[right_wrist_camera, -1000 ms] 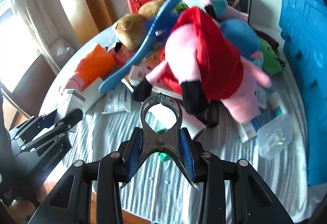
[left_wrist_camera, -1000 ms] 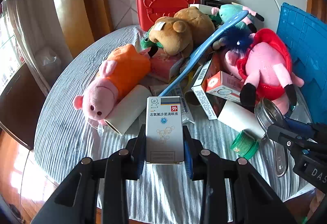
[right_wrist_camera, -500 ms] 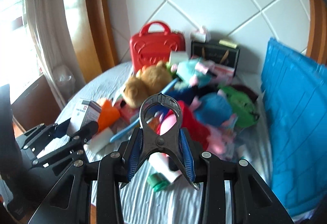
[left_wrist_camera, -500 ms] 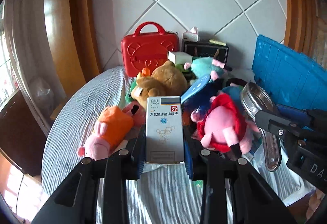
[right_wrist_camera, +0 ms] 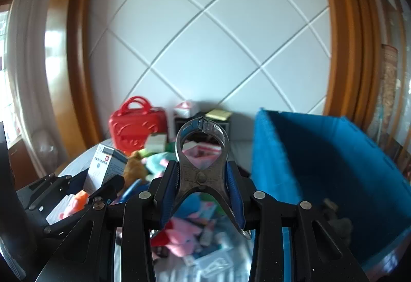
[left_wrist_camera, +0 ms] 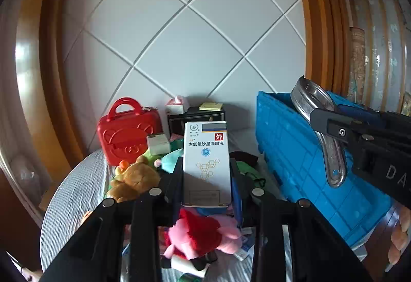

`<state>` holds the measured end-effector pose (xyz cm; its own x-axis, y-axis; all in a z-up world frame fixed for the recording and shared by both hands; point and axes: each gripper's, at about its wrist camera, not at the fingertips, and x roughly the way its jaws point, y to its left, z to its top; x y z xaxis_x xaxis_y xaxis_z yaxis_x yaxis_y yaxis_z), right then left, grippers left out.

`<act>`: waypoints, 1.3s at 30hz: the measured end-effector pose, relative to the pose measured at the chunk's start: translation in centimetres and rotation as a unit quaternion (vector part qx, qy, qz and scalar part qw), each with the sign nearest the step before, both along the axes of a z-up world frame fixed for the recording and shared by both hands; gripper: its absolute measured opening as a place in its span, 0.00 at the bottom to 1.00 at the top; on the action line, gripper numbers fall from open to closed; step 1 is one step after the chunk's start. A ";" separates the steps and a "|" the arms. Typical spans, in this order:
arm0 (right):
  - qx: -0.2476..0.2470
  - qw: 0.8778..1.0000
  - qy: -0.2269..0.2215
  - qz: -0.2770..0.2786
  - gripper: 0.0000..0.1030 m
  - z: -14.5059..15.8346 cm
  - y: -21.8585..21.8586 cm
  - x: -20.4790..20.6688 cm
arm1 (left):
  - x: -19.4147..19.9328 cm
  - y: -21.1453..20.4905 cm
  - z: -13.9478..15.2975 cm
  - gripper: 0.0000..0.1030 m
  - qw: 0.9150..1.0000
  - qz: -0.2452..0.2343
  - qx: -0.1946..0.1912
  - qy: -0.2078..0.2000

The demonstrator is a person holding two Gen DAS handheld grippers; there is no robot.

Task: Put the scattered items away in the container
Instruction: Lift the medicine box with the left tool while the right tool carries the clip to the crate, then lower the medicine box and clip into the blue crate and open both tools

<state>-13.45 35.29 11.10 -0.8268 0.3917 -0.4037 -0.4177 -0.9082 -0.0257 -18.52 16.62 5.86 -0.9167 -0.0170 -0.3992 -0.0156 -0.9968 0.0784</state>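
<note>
My left gripper [left_wrist_camera: 206, 179] is shut on a white eye-drop box [left_wrist_camera: 206, 161] with a grey and yellow top band, held upright high above the table. My right gripper [right_wrist_camera: 203, 179] is shut on metal nippers [right_wrist_camera: 202, 153] with round steel jaws pointing away. The right gripper with the nippers [left_wrist_camera: 318, 133] shows at the right of the left wrist view, in front of the blue crate [left_wrist_camera: 290, 153]. In the right wrist view the crate [right_wrist_camera: 321, 153] stands open to the right, and the left gripper with the box [right_wrist_camera: 106, 169] is at lower left.
Below lie plush toys: a brown bear [left_wrist_camera: 133, 179], a pink pig in red [left_wrist_camera: 203, 233], plus small boxes on the striped round table [left_wrist_camera: 77, 187]. A red toy case [left_wrist_camera: 128, 133] and a black box [left_wrist_camera: 195, 120] stand against the tiled wall. A dark item [right_wrist_camera: 339, 225] lies inside the crate.
Both grippers have risen well above the table with the box and the nippers still clamped, and tilted up. The toy pile dropped low in both views and the blue crate came closer.
</note>
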 end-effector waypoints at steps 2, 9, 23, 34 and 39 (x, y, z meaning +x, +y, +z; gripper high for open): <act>0.007 1.000 0.004 -0.020 0.36 0.5 2.7 1.3 | -1.2 3.0 0.6 0.30 1.000 -0.018 -0.001 0.004; 0.025 0.997 -0.006 -0.075 0.36 3.2 14.7 4.9 | -7.6 15.3 2.9 0.30 0.998 -0.066 0.004 -0.013; -0.034 0.980 -0.156 -0.122 0.36 -2.2 42.2 2.9 | -30.2 35.2 -2.0 0.30 0.976 -0.013 0.014 -0.215; -0.131 0.935 -0.303 -0.128 0.36 -16.3 50.7 -5.0 | -38.6 36.0 -15.7 0.30 0.942 0.065 -0.001 -0.330; -0.134 0.914 -0.358 -0.134 0.36 -22.6 52.2 -6.3 | -39.8 36.7 -21.0 0.30 0.930 0.058 -0.034 -0.362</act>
